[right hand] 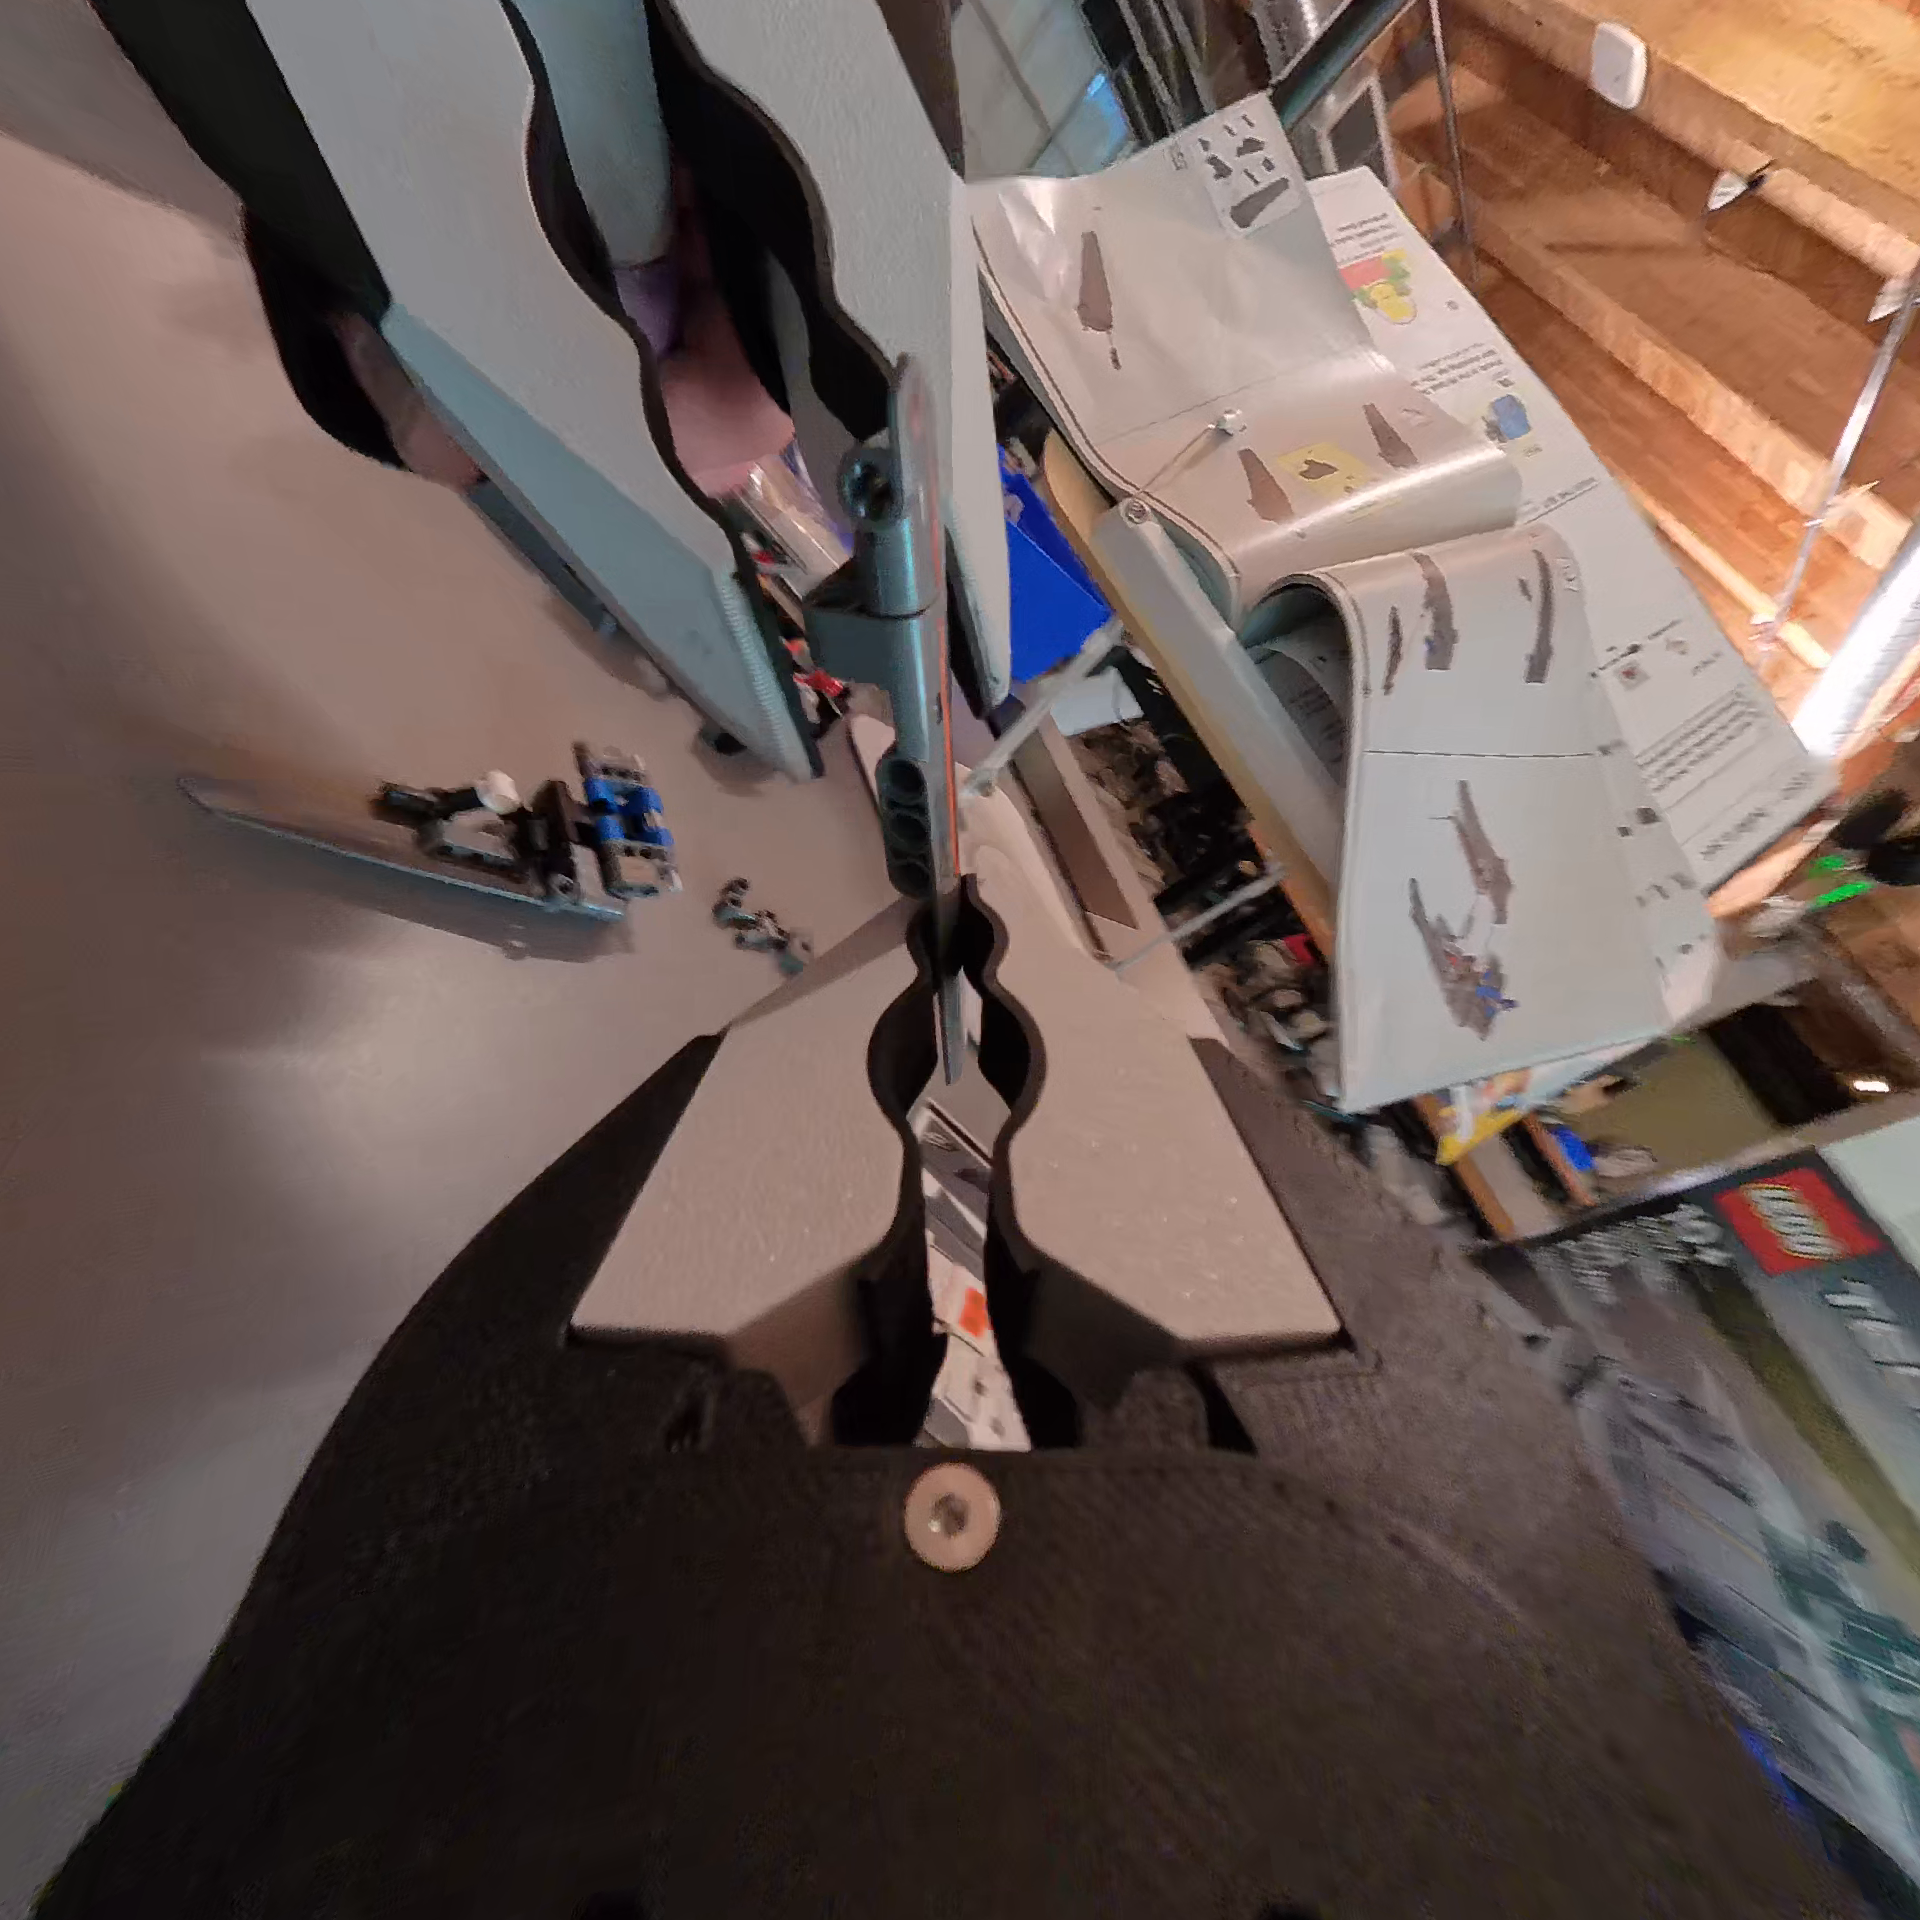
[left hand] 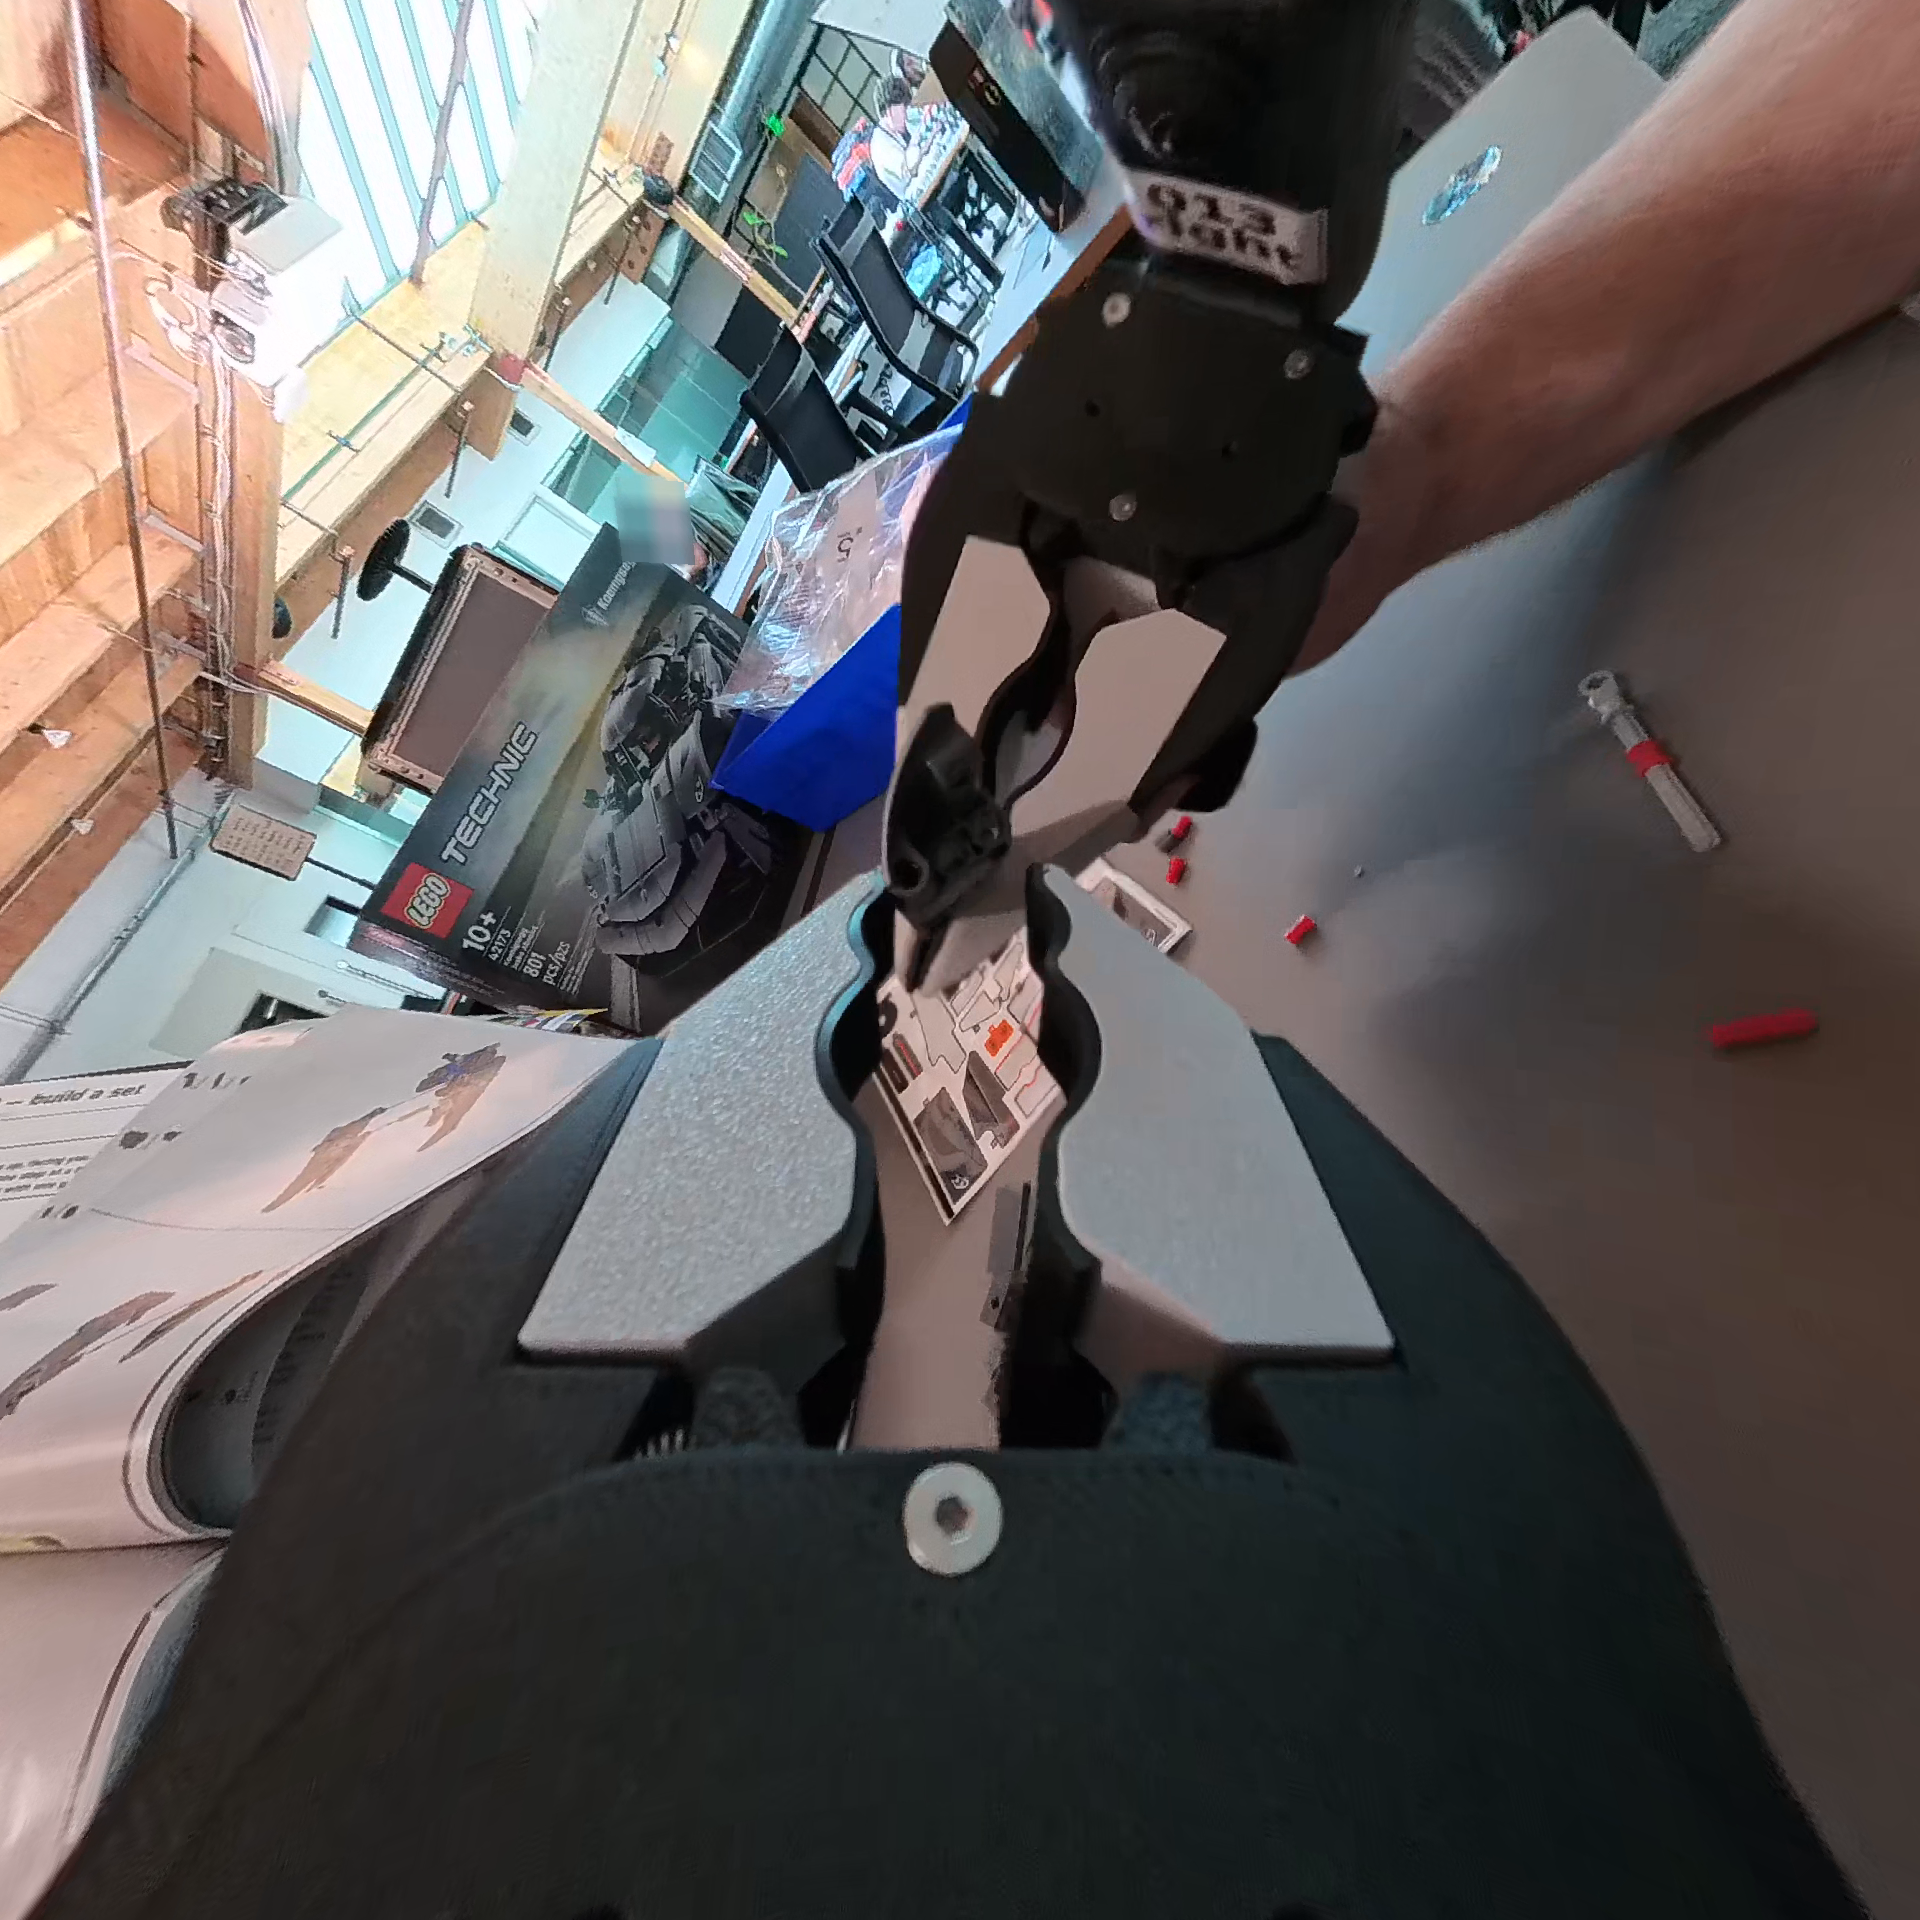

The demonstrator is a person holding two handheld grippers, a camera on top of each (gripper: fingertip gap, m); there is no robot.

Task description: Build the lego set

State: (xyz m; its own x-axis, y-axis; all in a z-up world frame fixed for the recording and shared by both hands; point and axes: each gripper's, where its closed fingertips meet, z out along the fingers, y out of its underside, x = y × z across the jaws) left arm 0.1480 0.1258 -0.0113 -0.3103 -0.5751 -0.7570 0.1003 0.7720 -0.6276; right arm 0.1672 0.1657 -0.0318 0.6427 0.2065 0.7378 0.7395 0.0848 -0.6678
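Here the right gripper (right hand: 951, 920) is pinched tight on a long grey panel piece (right hand: 914, 623), seen edge-on. The left gripper (left hand: 956, 935) stands slightly parted around a small black piece (left hand: 940, 821) at the panel's other end; whether it grips is unclear. A printed set box (left hand: 561, 800), an open instruction booklet (right hand: 1455, 623) and a sticker sheet (left hand: 966, 1081) bear writing. Red pins (left hand: 1761, 1029) lie scattered on the grey table (left hand: 1558, 1143).

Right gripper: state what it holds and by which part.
The right gripper is shut on a long dark grey panel piece, pinching the thin edge at its near end. The left gripper's tips meet its far end.
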